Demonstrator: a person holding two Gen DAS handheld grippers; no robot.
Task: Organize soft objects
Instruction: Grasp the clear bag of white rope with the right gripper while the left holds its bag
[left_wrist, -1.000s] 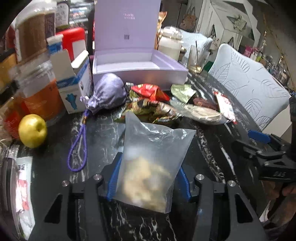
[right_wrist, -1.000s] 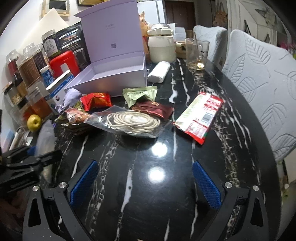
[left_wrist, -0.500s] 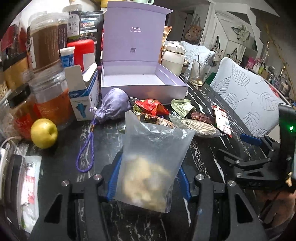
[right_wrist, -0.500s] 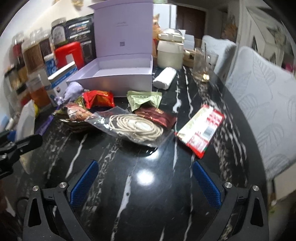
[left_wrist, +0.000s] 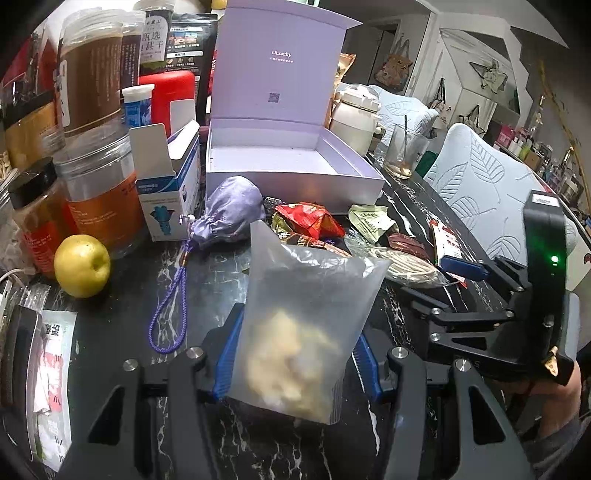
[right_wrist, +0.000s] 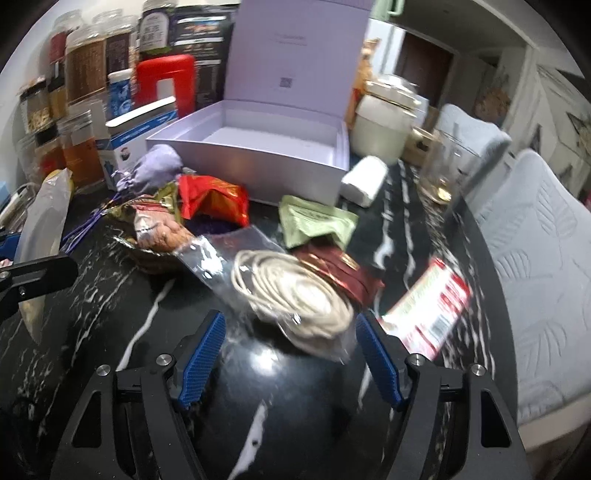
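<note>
My left gripper (left_wrist: 295, 354) is shut on a frosted plastic bag (left_wrist: 303, 321) of pale yellow pieces, held upright above the black marble table (left_wrist: 110, 317). The open lilac box (left_wrist: 288, 166) stands behind, empty. Before it lie a lilac drawstring pouch (left_wrist: 231, 212), a red packet (left_wrist: 310, 219), a green packet (left_wrist: 369, 221) and a clear bag of coiled cord (left_wrist: 402, 264). My right gripper (right_wrist: 288, 354) is open, its fingers either side of the cord bag (right_wrist: 291, 291). The frosted bag also shows at the left of the right wrist view (right_wrist: 44, 218).
Jars (left_wrist: 96, 177), a blue-white carton (left_wrist: 170, 192) and a yellow apple (left_wrist: 82, 266) crowd the left. A white pot (left_wrist: 354, 118) and a glass (left_wrist: 402, 155) stand right of the box. A red-white packet (right_wrist: 432, 302) and a white roll (right_wrist: 364, 179) lie on the right. A chair (right_wrist: 535, 229) borders the table.
My left gripper has lifted the frosted bag higher. My right gripper has moved forward and down to the cord bag and narrowed its opening around it.
</note>
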